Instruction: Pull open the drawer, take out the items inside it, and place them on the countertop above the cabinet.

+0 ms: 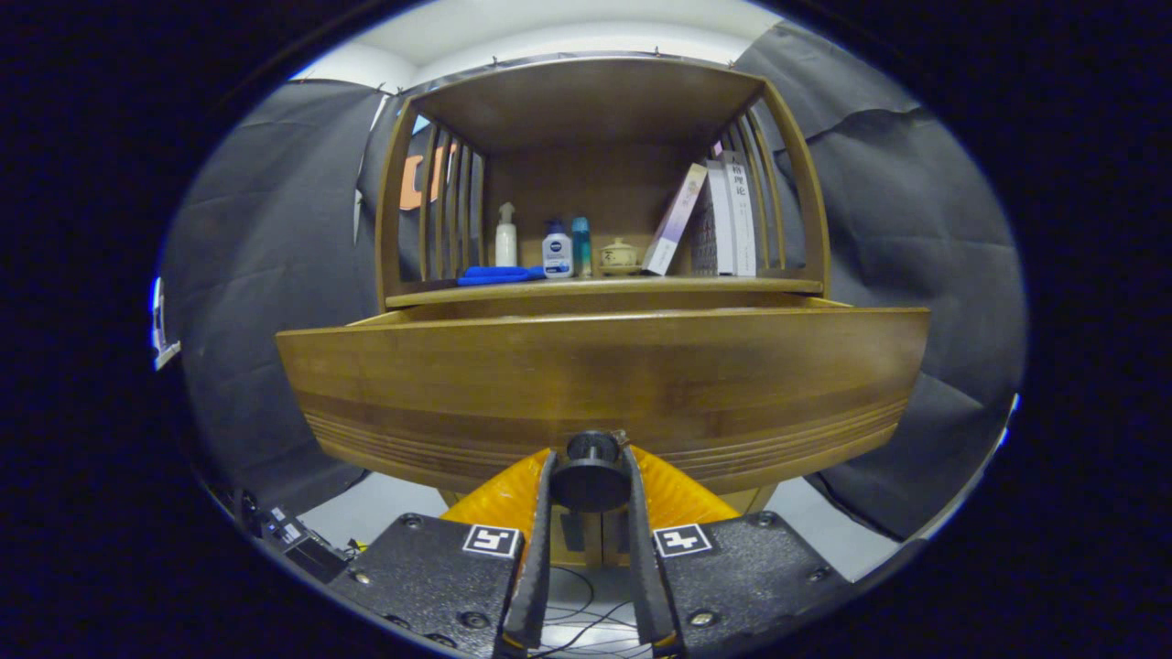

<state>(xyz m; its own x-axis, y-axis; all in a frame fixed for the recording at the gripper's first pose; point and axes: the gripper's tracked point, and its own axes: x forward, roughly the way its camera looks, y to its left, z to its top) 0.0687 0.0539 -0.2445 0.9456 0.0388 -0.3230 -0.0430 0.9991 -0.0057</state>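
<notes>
A wooden cabinet drawer [604, 384] stands pulled out toward me, its wide front panel just ahead of the fingers. My gripper [591, 471] is shut on the drawer's round dark knob [591, 480], one finger on each side of it. The drawer's inside is hidden behind its front panel. Above it runs the countertop [787, 285], where a blue cloth-like item [499, 274], a white spray bottle [505, 236], a small white and blue bottle [557, 250], a teal bottle [580, 245], a small lidded pot [618, 255] and leaning books [719, 220] stand.
The shelf above the countertop has slatted wooden sides [449, 215] and a wooden top. Black cloth walls hang on both sides. Pale floor [375, 513] with cables shows below the drawer, and dark equipment [293, 535] lies at the lower left.
</notes>
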